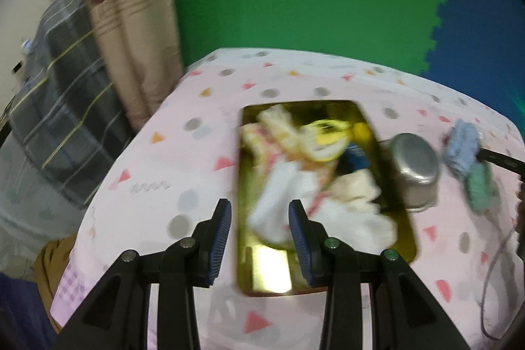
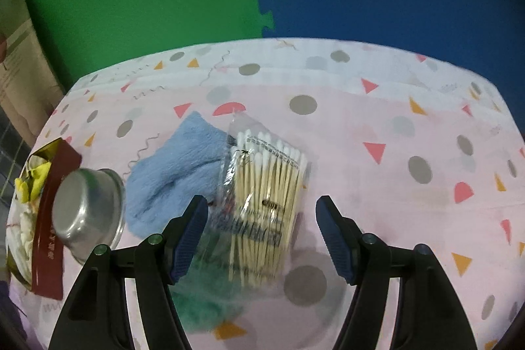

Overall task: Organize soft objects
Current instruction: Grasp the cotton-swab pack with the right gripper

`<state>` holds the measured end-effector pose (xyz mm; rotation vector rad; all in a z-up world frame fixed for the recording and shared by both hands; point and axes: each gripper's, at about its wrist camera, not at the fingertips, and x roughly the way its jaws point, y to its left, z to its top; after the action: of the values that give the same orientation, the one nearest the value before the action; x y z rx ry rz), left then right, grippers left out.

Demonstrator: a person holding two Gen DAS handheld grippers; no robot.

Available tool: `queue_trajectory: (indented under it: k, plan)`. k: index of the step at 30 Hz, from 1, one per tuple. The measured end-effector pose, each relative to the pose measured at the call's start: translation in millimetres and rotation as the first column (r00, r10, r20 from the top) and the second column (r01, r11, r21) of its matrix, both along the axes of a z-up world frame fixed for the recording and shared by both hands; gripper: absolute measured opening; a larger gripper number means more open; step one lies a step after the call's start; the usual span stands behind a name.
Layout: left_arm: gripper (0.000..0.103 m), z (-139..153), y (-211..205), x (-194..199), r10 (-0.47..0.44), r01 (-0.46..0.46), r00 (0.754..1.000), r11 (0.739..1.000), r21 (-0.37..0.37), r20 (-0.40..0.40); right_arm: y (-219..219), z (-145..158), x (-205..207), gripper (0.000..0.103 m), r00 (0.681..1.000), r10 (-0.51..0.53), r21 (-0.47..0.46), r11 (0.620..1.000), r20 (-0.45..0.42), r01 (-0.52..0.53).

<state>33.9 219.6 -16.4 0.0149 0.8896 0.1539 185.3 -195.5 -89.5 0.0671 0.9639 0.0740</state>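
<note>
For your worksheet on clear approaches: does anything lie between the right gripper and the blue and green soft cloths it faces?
Yes. A clear packet of cotton swabs lies on top of the blue cloth and the green cloth, directly between the open fingers of the right gripper. It covers their right-hand parts; their left parts are uncovered.

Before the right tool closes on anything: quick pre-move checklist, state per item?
1. Right tool open: ok.
2. Swab pack between its fingers: ok.
3. Swab pack off the blue cloth: not ok, it overlaps the cloth.
4. Green cloth reachable: cannot tell, partly under the pack.
5. Left tool open and empty: ok.
6. Room in gold box: ok, bare near end.
</note>
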Motion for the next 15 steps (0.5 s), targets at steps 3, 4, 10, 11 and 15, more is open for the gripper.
queue_trajectory:
  k: [3, 4, 10, 11, 15]
  plan:
    - [0.037, 4.0, -30.0, 9.2, -0.069, 0.069, 0.998, 0.998, -0.004, -0.005, -7.5, -11.3, 1.0, 0.06, 1.0, -0.018, -0.015, 1.0, -0.022, 0.018]
    - [0.037, 4.2, -42.4, 13.2, -0.099, 0.099, 0.995, 0.995, -0.004, -0.007, -12.2, -14.9, -0.5, 0.055, 0.999, -0.025, -0.01, 1.0, -0.029, 0.025]
    - [0.037, -0.2, -108.6, 33.8, -0.252, 0.251, 0.967, 0.967, -0.033, -0.03, -39.4, -26.2, -21.1, 0.034, 0.998, -0.05, -0.012, 0.999, -0.027, 0.049]
    - [0.037, -2.2, -121.2, 36.3, -0.28, 0.278, 0.96, 0.96, -0.04, -0.034, -43.4, -26.8, -25.1, 0.033, 0.998, -0.054, -0.02, 0.998, -0.024, 0.054]
    - [0.037, -11.1, -168.2, 45.9, -0.381, 0.375, 0.923, 0.922, -0.095, -0.056, -58.4, -27.5, -44.9, 0.029, 0.997, -0.073, -0.043, 0.996, 0.004, 0.073]
